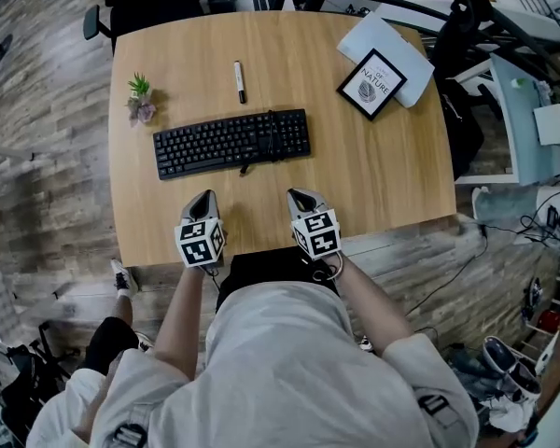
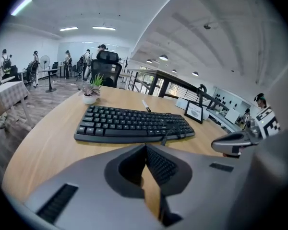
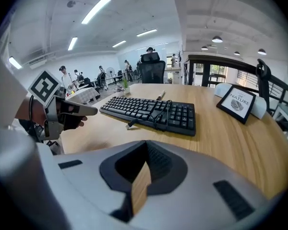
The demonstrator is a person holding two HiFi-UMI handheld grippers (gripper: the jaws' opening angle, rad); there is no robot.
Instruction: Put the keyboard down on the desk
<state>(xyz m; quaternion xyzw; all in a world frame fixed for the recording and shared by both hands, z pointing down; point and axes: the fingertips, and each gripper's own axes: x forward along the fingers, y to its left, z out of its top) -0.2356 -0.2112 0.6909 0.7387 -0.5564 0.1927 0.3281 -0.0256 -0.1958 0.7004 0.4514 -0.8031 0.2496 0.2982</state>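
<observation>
A black keyboard (image 1: 231, 142) lies flat on the wooden desk (image 1: 392, 175), its cable bundled across the right half of its keys (image 3: 162, 113). The left gripper view also has the keyboard (image 2: 132, 123) ahead of the jaws. My left gripper (image 1: 202, 200) hovers near the desk's front edge, short of the keyboard, shut with nothing in it. My right gripper (image 1: 301, 197) is beside it to the right, also shut and empty. Neither gripper touches the keyboard.
A small potted plant (image 1: 141, 96) stands at the desk's left, a marker pen (image 1: 240, 81) lies behind the keyboard. A framed picture (image 1: 371, 84) and white paper (image 1: 392, 47) are at the back right. Chairs and cables surround the desk.
</observation>
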